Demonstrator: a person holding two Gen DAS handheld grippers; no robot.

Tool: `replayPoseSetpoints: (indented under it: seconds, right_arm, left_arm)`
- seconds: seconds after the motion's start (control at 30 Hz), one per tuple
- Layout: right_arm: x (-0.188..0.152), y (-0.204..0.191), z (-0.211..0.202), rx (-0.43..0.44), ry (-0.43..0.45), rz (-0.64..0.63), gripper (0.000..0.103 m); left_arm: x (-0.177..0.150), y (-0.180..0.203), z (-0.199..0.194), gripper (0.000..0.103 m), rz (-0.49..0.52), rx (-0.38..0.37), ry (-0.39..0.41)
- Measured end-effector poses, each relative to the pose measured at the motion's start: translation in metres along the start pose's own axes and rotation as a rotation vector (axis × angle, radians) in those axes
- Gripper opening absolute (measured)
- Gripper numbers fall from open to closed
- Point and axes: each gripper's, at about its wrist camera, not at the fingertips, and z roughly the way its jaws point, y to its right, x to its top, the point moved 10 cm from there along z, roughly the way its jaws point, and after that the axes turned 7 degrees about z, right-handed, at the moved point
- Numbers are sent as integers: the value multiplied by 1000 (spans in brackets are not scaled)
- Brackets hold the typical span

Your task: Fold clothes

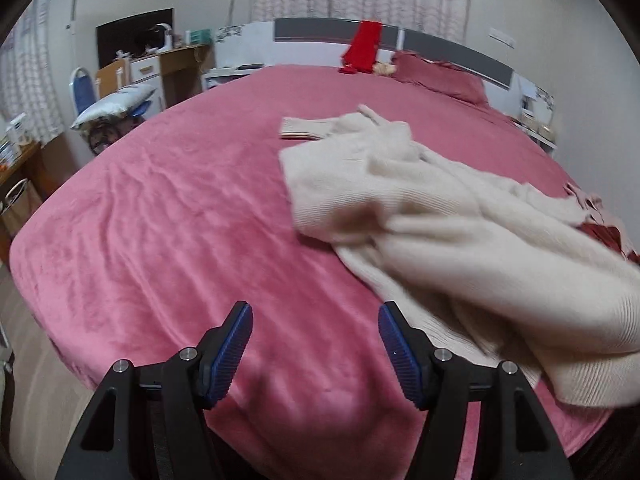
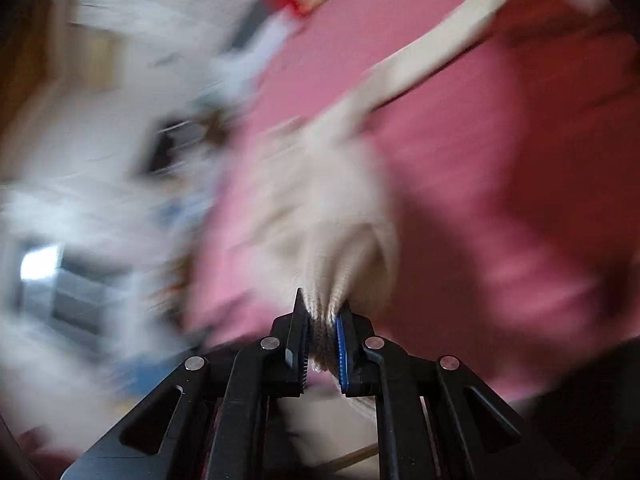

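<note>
Left gripper (image 1: 316,344) spread wide over bare pink bed (image 1: 160,240), nothing between fingers. Cream sweater (image 1: 420,208) crumpled, unfolded, on right half of bed, one cuff flat toward headboard. Right gripper (image 2: 323,334) clamped on bunched sweater edge (image 2: 324,316), fabric trailing away; view blurred. Folding barely begun: spreading flat and every fold left.
</note>
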Motion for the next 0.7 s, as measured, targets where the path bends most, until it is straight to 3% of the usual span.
replayPoseSetpoints:
  seconds: [0.1, 0.17, 0.2, 0.23, 0.3, 0.37, 0.4, 0.43, 0.5, 0.6, 0.7]
  right_arm:
    - [22, 38, -9, -440, 143, -175, 31]
    - [9, 4, 5, -521, 164, -370, 61]
    - [-9, -23, 23, -480, 136, -468, 86]
    - [-27, -50, 41, -437, 107, -565, 92]
    - [-65, -104, 76, -348, 44, -759, 92]
    - [-122, -142, 124, -266, -88, -968, 92]
    - [-137, -150, 146, -287, -113, -1047, 89]
    - [-152, -156, 167, -310, -138, -1120, 79]
    - [-167, -145, 188, -369, -184, -1156, 61]
    - [-134, -126, 216, -478, -153, -1094, 60]
    - [-105, -109, 235, -546, -126, -1019, 60]
  left_arm:
    - [4, -14, 6, 67, -40, -5, -10]
    - [6, -22, 1, 67, -45, 2, 0]
    - [8, -27, 0, 67, -47, 8, 10]
    - [11, -32, 1, 67, -51, 11, 20]
    - [17, -41, 0, 67, -67, 11, 42]
    - [19, -50, 0, 67, -98, 3, 59]
    - [18, -55, 2, 67, -126, -13, 59]
    - [15, -59, 4, 67, -158, -30, 52]
    - [10, -66, 9, 66, -231, -68, 35]
    - [7, -74, 12, 66, -334, -137, 47]
    - [8, -79, 11, 66, -365, -152, 68]
